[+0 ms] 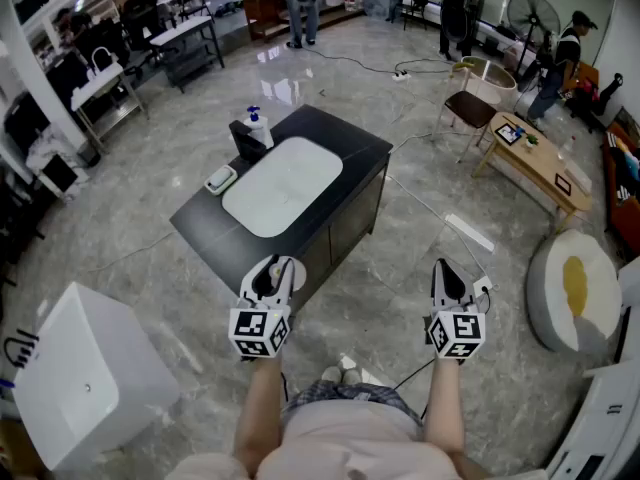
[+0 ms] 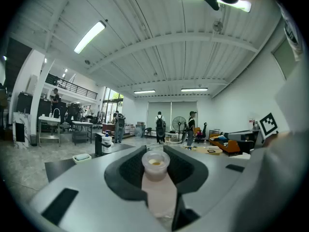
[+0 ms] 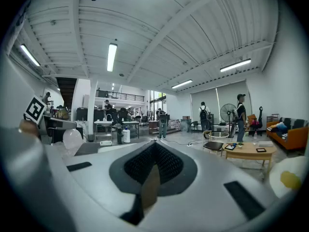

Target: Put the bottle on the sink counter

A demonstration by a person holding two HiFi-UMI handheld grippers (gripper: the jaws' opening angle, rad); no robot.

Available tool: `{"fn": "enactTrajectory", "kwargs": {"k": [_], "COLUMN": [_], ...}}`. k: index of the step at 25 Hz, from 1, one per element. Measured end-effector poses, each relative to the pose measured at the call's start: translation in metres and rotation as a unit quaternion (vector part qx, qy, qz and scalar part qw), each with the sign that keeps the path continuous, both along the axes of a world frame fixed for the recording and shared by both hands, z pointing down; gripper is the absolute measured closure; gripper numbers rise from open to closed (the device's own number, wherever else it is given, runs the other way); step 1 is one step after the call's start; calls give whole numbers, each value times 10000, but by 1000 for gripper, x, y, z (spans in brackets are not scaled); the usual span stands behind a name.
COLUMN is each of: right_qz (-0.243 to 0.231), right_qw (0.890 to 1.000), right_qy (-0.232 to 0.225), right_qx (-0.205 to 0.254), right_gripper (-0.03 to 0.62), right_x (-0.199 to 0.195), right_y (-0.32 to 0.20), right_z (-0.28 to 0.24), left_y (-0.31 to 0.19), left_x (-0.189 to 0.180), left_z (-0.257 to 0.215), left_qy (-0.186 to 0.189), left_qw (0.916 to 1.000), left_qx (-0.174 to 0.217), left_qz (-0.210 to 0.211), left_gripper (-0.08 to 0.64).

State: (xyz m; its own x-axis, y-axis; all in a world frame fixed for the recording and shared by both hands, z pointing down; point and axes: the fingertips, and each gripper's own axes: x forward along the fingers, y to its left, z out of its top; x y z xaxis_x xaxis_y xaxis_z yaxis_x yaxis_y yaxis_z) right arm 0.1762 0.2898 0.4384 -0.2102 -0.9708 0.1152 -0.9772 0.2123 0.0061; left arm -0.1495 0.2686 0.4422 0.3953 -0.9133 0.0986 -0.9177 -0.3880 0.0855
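Note:
My left gripper (image 1: 277,269) is shut on a pale pink bottle (image 2: 158,190) with a translucent cap; the bottle lies along the jaws with its cap pointing forward. The gripper hangs over the floor, just short of the near corner of the black sink counter (image 1: 355,158) with its white basin (image 1: 283,185). My right gripper (image 1: 446,270) is shut with nothing in it, its pads (image 3: 145,166) meeting, and it is over the floor to the right of the counter.
On the counter's far left stand a soap dispenser (image 1: 257,123), a black holder (image 1: 245,141) and a small dish (image 1: 220,179). A white box (image 1: 90,368) sits at my lower left. A wooden table (image 1: 535,158), a chair (image 1: 470,108) and a round cushion (image 1: 575,288) are to the right.

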Motion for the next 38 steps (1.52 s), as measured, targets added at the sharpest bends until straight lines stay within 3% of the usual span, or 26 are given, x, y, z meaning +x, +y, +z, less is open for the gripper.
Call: {"fn": "enactTrajectory", "kwargs": {"k": [20, 26, 38], "right_qz": [250, 296, 249], "right_qw": [9996, 9989, 9985], "right_qy": [-87, -327, -414], "right_qx": [138, 183, 241], "right_gripper": [577, 577, 577], "right_x": [0, -4, -23], "right_y": [2, 1, -41], "right_z": [-2, 0, 12], "left_y": [-6, -17, -54], "left_x": [1, 1, -7], "left_z": [7, 12, 28], "left_qy": [53, 103, 105], "left_qw": [9999, 9996, 9992], "left_qx": [-11, -60, -98], "left_qz": [111, 272, 372], "left_gripper": [433, 433, 433]}}
